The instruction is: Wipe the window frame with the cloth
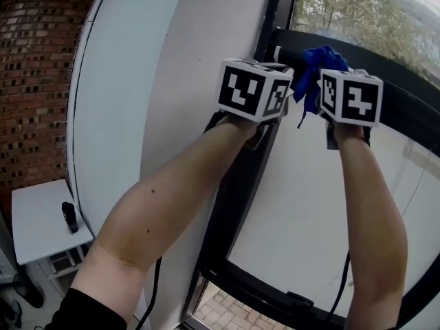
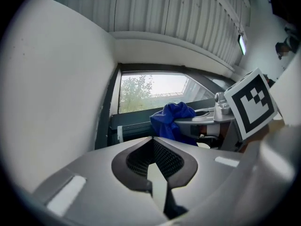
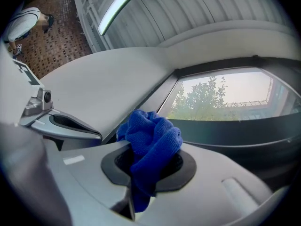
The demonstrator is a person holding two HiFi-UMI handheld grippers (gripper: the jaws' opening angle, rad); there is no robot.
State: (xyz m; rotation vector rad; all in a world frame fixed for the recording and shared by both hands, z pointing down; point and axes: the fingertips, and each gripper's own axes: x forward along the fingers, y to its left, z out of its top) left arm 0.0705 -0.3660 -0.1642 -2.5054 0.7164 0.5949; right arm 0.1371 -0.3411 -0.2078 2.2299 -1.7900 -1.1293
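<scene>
A bunched blue cloth (image 1: 315, 73) is held up against the black window frame (image 1: 412, 95) near its upper left corner. My right gripper (image 3: 149, 166) is shut on the blue cloth (image 3: 151, 147), which bulges out between its jaws. My left gripper (image 2: 157, 166) is shut with nothing in it, raised just left of the right one beside the frame's vertical bar (image 1: 240, 184). In the left gripper view the cloth (image 2: 170, 120) and the right gripper (image 2: 207, 121) sit ahead to the right, before the frame (image 2: 107, 112).
A white wall panel (image 1: 137, 115) lies left of the window. Beyond it is a brick wall (image 1: 34, 81). A small white table (image 1: 38, 225) with a dark object (image 1: 69, 216) stands low at the left. Trees show through the glass (image 1: 357, 12).
</scene>
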